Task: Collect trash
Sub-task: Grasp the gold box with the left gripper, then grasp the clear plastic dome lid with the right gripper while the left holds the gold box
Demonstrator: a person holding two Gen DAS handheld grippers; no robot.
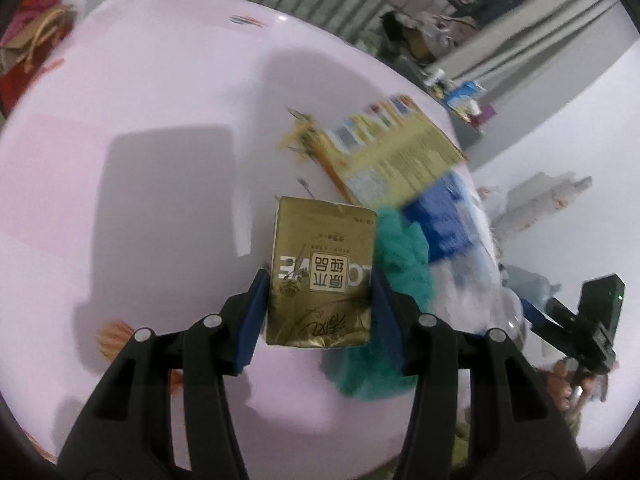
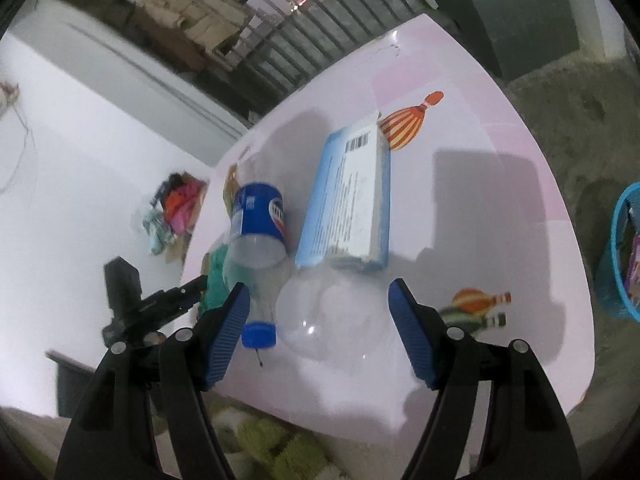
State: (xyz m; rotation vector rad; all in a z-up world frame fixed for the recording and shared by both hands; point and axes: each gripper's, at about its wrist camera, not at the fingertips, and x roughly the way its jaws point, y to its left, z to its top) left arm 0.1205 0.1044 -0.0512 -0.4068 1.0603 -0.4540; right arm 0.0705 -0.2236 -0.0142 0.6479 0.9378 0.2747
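Observation:
My left gripper point(image 1: 320, 278) is shut on a small gold carton point(image 1: 322, 264), held upright above the pink table point(image 1: 160, 160). Behind it lie a larger gold and yellow box point(image 1: 396, 152), a teal cloth point(image 1: 402, 268) and a blurred blue bottle point(image 1: 436, 220). My right gripper point(image 2: 319, 286) stands open over a clear plastic dome point(image 2: 332, 320) that rests on the table point(image 2: 480, 208); its pads do not press on it. A plastic bottle point(image 2: 258, 232) with a blue label and cap lies beside the left finger. Past the dome lies a light blue box point(image 2: 352, 200).
A blue basket point(image 2: 616, 264) stands on the floor at the right, off the table. A hand with the other gripper point(image 1: 592, 320) shows at the right edge of the left wrist view. Balloon stickers point(image 2: 404, 122) mark the tabletop. Green fluffy material point(image 2: 272, 444) lies below the near edge.

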